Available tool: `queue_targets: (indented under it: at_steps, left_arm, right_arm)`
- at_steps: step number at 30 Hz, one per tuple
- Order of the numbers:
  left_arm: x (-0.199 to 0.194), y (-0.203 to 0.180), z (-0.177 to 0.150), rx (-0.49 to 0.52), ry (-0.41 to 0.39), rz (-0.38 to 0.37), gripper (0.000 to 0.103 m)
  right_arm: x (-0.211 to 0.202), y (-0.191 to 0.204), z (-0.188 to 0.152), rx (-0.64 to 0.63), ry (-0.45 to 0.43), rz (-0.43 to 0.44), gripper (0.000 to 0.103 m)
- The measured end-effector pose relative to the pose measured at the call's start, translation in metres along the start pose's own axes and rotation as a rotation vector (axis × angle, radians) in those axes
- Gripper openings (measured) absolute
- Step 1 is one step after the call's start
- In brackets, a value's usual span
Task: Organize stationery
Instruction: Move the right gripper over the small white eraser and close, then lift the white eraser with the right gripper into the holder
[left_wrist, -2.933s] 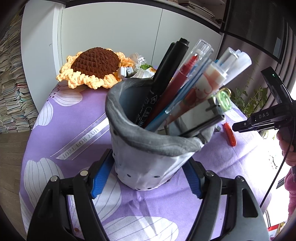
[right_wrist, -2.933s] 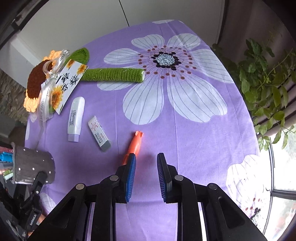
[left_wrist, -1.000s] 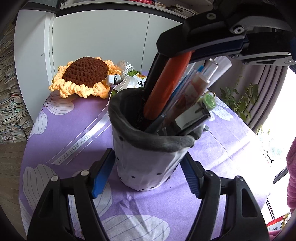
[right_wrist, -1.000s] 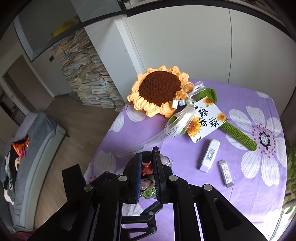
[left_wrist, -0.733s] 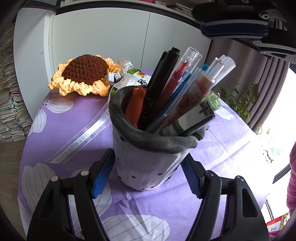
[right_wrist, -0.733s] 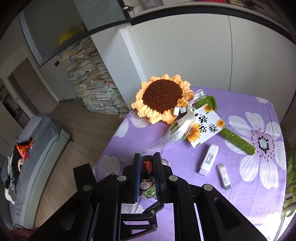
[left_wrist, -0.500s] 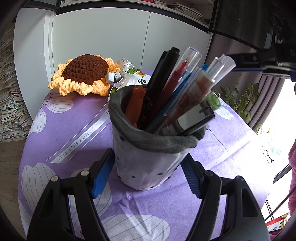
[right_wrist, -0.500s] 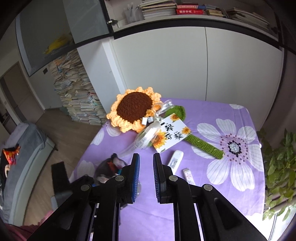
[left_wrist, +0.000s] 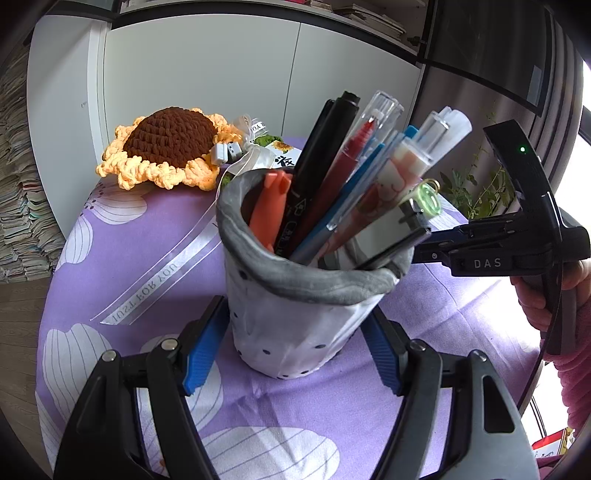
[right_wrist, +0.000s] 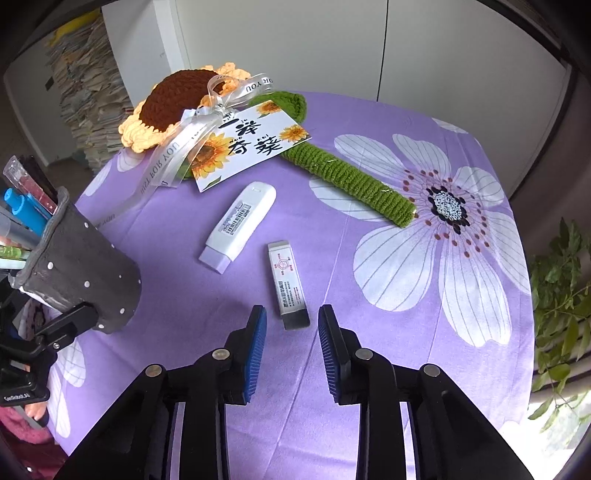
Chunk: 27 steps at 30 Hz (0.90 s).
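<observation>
My left gripper (left_wrist: 295, 339) is shut on a grey dotted pen holder (left_wrist: 295, 314) that stands upright on the purple flowered cloth (left_wrist: 155, 240). The holder carries several pens and an orange utility knife (left_wrist: 271, 206) at its left side. The holder also shows at the left in the right wrist view (right_wrist: 85, 273). My right gripper (right_wrist: 291, 325) is open and empty, low over the cloth, with a small eraser in a white sleeve (right_wrist: 287, 284) lying just ahead between its fingers. A white correction tape (right_wrist: 240, 227) lies further ahead to the left.
A crochet sunflower (right_wrist: 173, 99) with green stem (right_wrist: 354, 184), ribbon and a gift card (right_wrist: 251, 144) lies at the back of the table. A potted plant (right_wrist: 561, 295) stands off the right edge. White cabinets stand behind the table.
The right gripper let go of the orange utility knife into the holder, rose away, then came down over the cloth and opened wider in front of the eraser. The left gripper kept holding the holder.
</observation>
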<state>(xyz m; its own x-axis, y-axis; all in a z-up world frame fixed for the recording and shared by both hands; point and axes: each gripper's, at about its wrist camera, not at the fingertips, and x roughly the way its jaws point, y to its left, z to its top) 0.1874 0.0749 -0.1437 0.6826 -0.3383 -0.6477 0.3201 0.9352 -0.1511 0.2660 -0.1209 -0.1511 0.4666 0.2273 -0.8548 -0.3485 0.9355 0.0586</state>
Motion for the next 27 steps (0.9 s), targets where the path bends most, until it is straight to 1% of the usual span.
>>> queue_targets:
  at_steps: [5, 7, 8, 9, 10, 12, 15, 20, 24, 27]
  left_arm:
    - [0.0, 0.0, 0.0, 0.0, 0.002, 0.001, 0.071]
    - [0.0, 0.0, 0.0, 0.0, 0.002, 0.0, 0.071]
    - [0.0, 0.0, 0.0, 0.0, 0.002, 0.0, 0.071]
    - [0.0, 0.0, 0.0, 0.0, 0.002, 0.0, 0.071]
    - [0.0, 0.0, 0.0, 0.0, 0.002, 0.0, 0.071]
    - [0.0, 0.0, 0.0, 0.0, 0.002, 0.0, 0.071]
    - [0.0, 0.0, 0.0, 0.0, 0.002, 0.001, 0.071]
    - [0.0, 0.0, 0.0, 0.0, 0.002, 0.001, 0.071]
    - [0.0, 0.0, 0.0, -0.001, 0.003, 0.0, 0.072]
    - [0.001, 0.0, 0.0, -0.001, 0.003, 0.0, 0.072]
  right_arm:
    - [0.009, 0.002, 0.001, -0.009, -0.012, -0.014, 0.032]
    - [0.012, 0.006, 0.001, -0.03, -0.012, -0.047, 0.032]
    - [0.013, 0.007, 0.001, -0.036, -0.01, -0.061, 0.025]
    - [0.012, 0.007, 0.002, -0.03, -0.007, -0.05, 0.019]
    - [0.011, 0.008, 0.002, -0.024, -0.001, -0.041, 0.017]
    - [0.005, 0.008, 0.001, -0.017, -0.012, -0.051, 0.017]
    - [-0.013, 0.008, -0.002, 0.003, -0.048, -0.033, 0.017]
    - [-0.057, 0.011, -0.003, 0.035, -0.14, 0.004, 0.017]
    - [-0.085, 0.02, -0.002, 0.035, -0.201, 0.011, 0.017]
    - [-0.104, 0.032, -0.001, 0.011, -0.241, 0.016, 0.017]
